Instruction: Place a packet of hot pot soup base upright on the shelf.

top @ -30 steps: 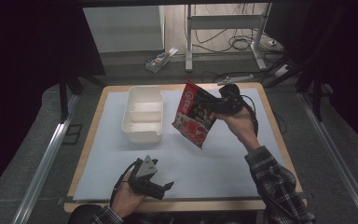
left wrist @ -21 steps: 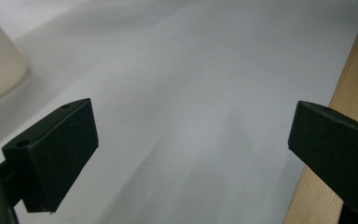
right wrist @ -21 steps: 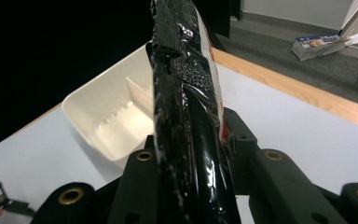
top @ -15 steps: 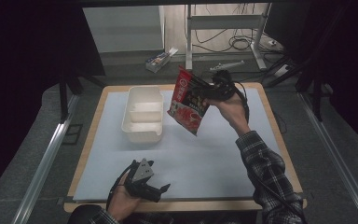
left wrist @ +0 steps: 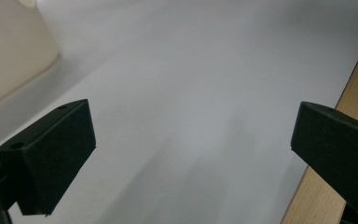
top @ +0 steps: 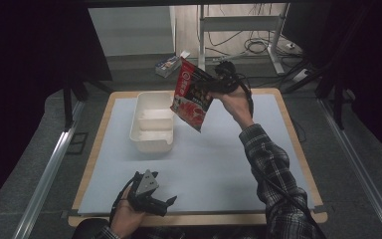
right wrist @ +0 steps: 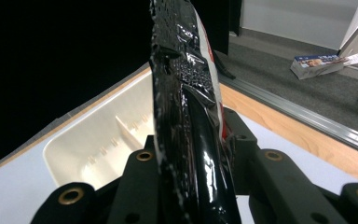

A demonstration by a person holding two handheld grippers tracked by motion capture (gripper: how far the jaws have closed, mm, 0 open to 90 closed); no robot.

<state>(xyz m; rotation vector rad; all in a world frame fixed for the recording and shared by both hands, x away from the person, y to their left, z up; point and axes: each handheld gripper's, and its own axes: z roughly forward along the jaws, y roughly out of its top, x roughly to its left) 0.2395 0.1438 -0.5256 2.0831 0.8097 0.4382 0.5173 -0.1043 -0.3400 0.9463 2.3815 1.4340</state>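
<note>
Standing at the near edge of the bench (top: 298,164), I note the right gripper (top: 218,82) raised at about 12 o'clock over the far side, its jaws clamped on a red and black packet (top: 191,94). The packet hangs clear of the bench surface, tilted, its lower corner pointing down toward 6 o'clock. It is just to the 3 o'clock side of a white tray (top: 151,122), above the tray's far right corner. In the right gripper view the packet (right wrist: 186,116) stands edge-on between the jaws, pinched tight, with the tray (right wrist: 98,140) below and to its left; a divider is visible inside the tray.

The tray sits on the pale mat (top: 204,159) at about 10 o'clock from the bench centre.

The left gripper (top: 151,196) is held at about 7 o'clock, at the near edge, well apart from the tray. Its jaws are spread wide with nothing between them; in the left gripper view only bare mat (left wrist: 191,93) lies between them, and the bench's wooden edge (left wrist: 354,93) runs at the right.

A small box (top: 168,62) lies on the floor beyond the bench.
</note>
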